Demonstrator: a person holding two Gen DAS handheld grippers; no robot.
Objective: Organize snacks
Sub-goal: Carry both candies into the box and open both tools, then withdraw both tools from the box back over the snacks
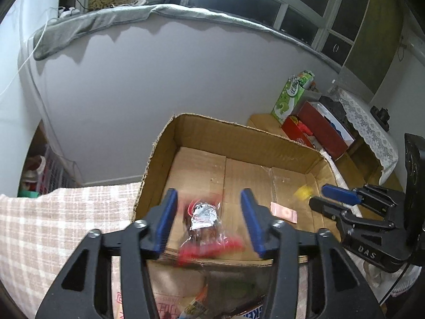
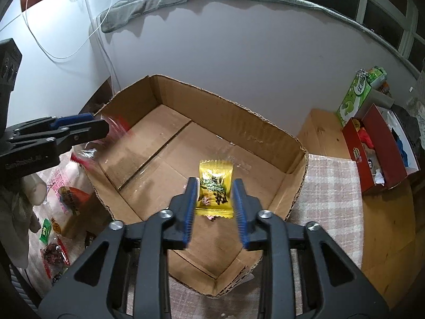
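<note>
Presently listed, all placed against the cardboard box (image 2: 265, 133): one yellow snack packet (image 2: 215, 187), over the box's near right floor, between the parted jaws of the right gripper (image 2: 215, 212), pads clear of it; one red-and-clear snack packet (image 1: 205, 228), blurred, over the box's near left edge, between the spread jaws of the left gripper (image 1: 209, 223), likewise unheld. Both look light, crinkly, slippery film, probably crushable; best taken across the flat body or a sealed end. Pink sachet (image 1: 283, 212) lies on the box floor.
</note>
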